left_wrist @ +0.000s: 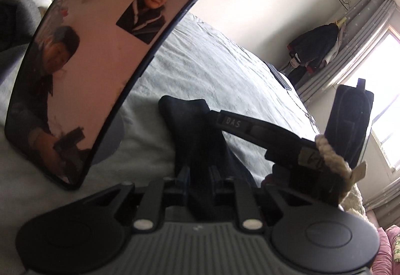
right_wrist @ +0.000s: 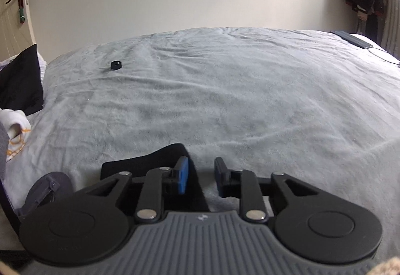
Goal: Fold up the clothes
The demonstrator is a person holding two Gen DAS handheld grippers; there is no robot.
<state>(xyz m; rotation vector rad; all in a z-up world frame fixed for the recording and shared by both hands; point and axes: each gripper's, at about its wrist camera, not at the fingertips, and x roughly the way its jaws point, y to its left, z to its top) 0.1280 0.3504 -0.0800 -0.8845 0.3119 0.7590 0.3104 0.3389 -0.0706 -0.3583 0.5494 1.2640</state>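
Black tongs (right_wrist: 201, 175), blue pads (right_wrist: 183, 175), ribbed grey housing.

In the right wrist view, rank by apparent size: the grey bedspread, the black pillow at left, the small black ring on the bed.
Largest to smallest, as seen:
1. Grey bedspread, filling most of the view.
2. Black pillow at the left edge, partly cut off, so its true extent is uncertain.
3. Small black ring, tiny and farther back.

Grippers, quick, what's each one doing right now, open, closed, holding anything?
Left gripper: shut on the dark garment.
Right gripper: open, pads not pressing anything; the dark garment's edge lies by its left finger.
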